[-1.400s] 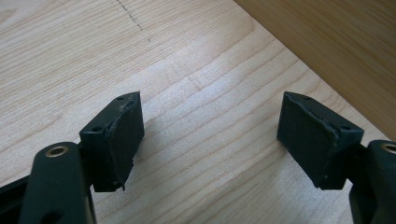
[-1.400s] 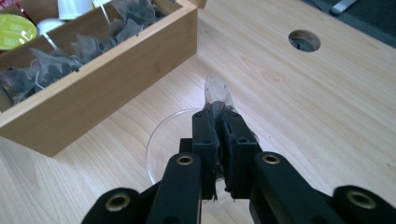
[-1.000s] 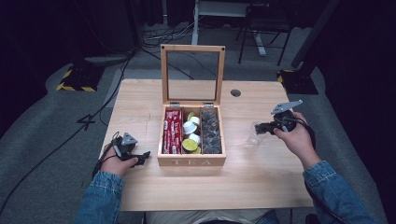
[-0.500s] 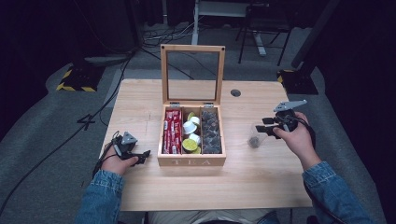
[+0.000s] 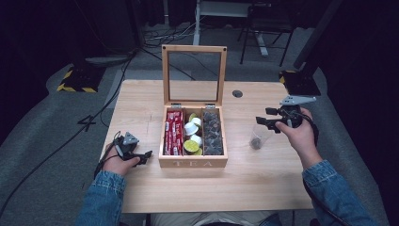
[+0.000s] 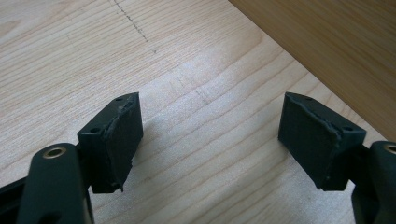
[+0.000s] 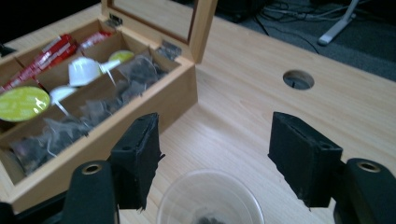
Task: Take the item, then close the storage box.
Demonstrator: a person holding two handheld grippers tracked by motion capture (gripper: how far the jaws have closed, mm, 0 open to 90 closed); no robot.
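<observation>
I saw the desk (image 5: 244, 188) evenly lit from overhead against dark surroundings; the high view was soft, and the tongs cast faint shadows.

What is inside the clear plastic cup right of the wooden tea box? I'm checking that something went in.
A small dark clump lies at the bottom of the clear plastic cup, possibly a tea bag; too blurred to tell.

Clear plastic cup (image 7: 209, 198), pale wooden tea box (image 5: 193, 162), matt wood table (image 5: 244, 183).
</observation>
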